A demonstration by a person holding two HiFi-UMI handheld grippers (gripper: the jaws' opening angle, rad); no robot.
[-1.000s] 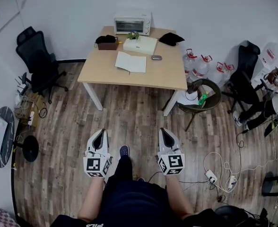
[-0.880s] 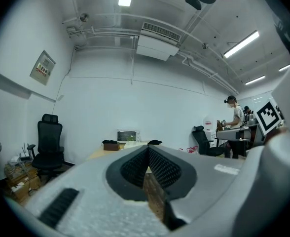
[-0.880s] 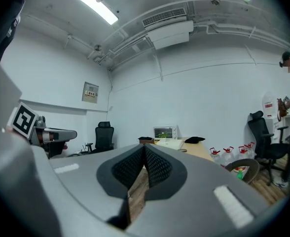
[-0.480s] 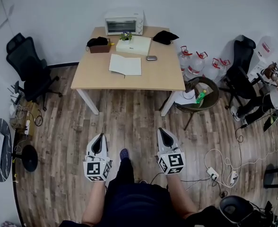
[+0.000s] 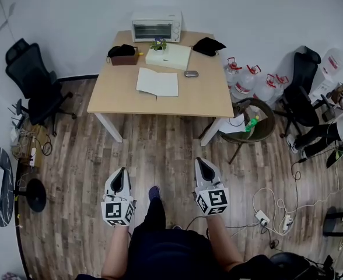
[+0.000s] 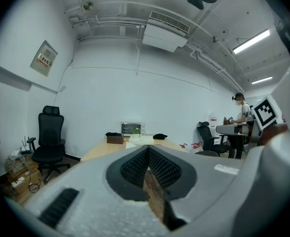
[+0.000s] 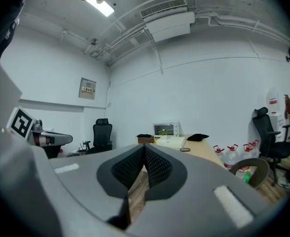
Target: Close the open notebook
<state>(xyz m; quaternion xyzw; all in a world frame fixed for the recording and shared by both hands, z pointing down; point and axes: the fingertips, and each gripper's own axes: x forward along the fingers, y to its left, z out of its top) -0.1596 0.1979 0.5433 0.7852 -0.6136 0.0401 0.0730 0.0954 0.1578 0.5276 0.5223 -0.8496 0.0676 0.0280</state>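
1. Plainly, the task has not begun: the notebook (image 5: 158,81) lies open and flat on the counter (image 5: 125,95), at its far middle. It sits just near of a white box (image 5: 172,56) and left of a mouse (image 5: 191,73).
2. The person stands on the wooden floor (image 5: 160,150), well apart from the counter, with both grippers held low at the near side.
3. The left gripper (image 5: 122,171) has its fingers (image 6: 134,168) clenched tip to tip with nothing between them; only floor shows through the slit below the tips.
4. The right gripper (image 5: 202,162) is the same, its fingers (image 7: 157,166) pressed together and empty.
5. So everything is left, as I judge it: walk up to the counter, release one pair of fingers, catch one half of the notebook and fold it over onto the other.
6. The notebook is too small in the head view to tell which half is thicker or whether anything is written on it.
7. The gripper views meet the counter nearly edge-on, so the notebook barely shows there.
8. The person's hands are hidden under the grippers.
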